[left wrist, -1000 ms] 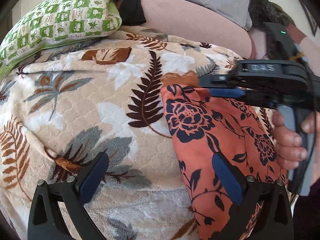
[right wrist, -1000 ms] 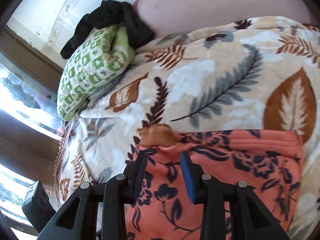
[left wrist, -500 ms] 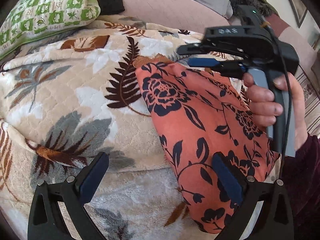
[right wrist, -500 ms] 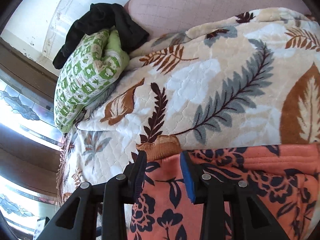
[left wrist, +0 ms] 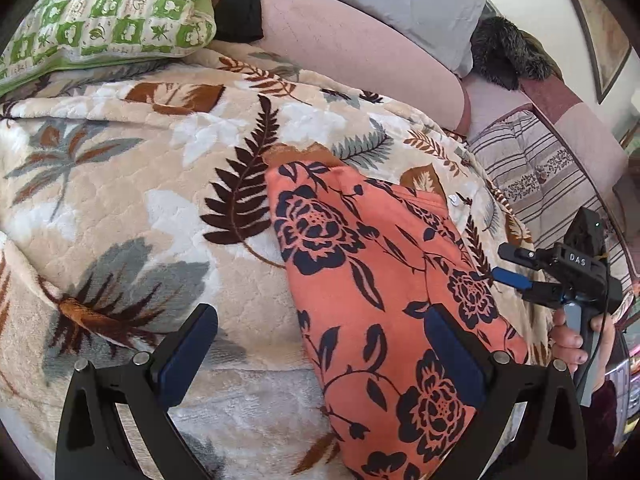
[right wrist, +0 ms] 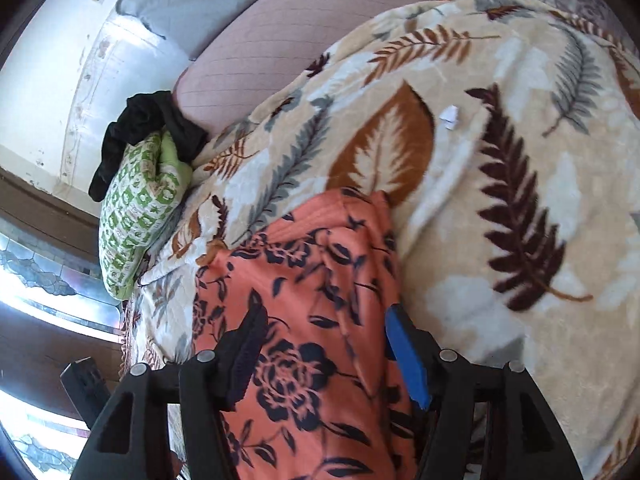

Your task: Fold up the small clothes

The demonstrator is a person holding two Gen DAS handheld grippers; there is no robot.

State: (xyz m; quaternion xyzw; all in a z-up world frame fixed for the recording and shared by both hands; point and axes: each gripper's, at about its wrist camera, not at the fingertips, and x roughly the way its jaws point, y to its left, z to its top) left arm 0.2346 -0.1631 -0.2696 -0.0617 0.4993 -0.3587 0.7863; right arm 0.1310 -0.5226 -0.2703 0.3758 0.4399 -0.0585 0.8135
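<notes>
The small coral-orange garment printed with dark navy roses [left wrist: 372, 280] lies flat on the cream plush blanket patterned with brown and grey fern leaves [left wrist: 160, 184] that covers the bed, already narrowed into a long panel with its ribbed waistband end toward the pink quilted bolster [left wrist: 352, 52]. The left tongs [left wrist: 320, 354] stand wide apart and empty, one blue pad over the blanket and the other over the near part of the cloth, touching nothing as far as the view shows. The right tongs [right wrist: 324, 354] are also apart and hold nothing, straddling the right-hand side of the garment from above; in the left view they sit just off the cloth's right edge. The step in hand looks like setting up the next fold, probably end to end. To do it well, each pair of tongs should come down on a corner of the same short end, pinching all layers together so the lower ones do not slide on the plush pile. Lifting both corners level and carrying them over at one pace keeps the crease square; a low arc limits sagging in the middle. The green-and-white checked pillow [left wrist: 104, 20] is well apart and no obstacle.
</notes>
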